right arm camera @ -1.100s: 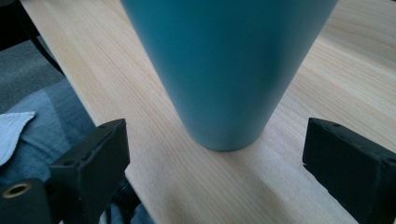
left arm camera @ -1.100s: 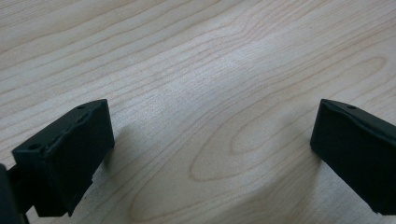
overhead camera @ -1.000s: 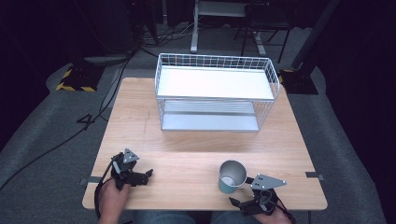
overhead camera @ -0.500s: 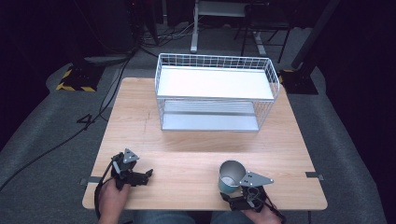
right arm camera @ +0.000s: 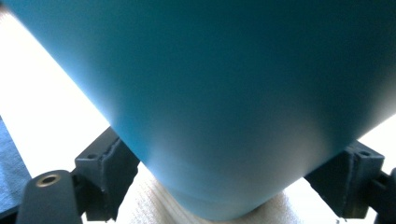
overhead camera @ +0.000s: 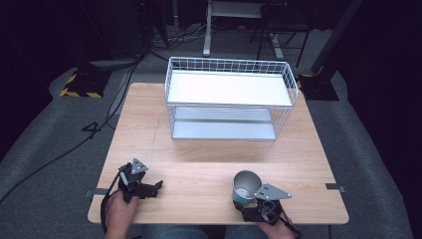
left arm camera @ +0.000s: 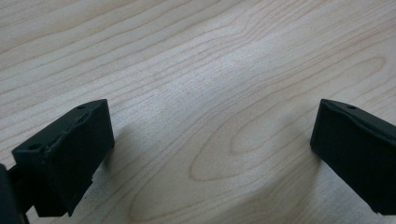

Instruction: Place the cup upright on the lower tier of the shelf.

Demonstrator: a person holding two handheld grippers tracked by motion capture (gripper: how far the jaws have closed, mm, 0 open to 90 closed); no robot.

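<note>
Right claw (overhead camera: 249, 203) sits at the near edge of the table (overhead camera: 209, 149), its jaws standing either side of the blue cup (overhead camera: 244, 186). In the right gripper view the cup wall (right arm camera: 205, 93) runs between both jaws; contact at the jaw faces is hidden, so I cannot tell whether it grips yet. Cup upright, mouth open, directly ahead of this claw.

Left claw (overhead camera: 149, 188) rests low on bare wood, jaws wide, nothing between them.

Wire rack (overhead camera: 229, 99) stands well beyond both claws.

Judgement: step in hand is seating the grip. Close squarely on the lower wall, keep the cup level, lift straight.
</note>
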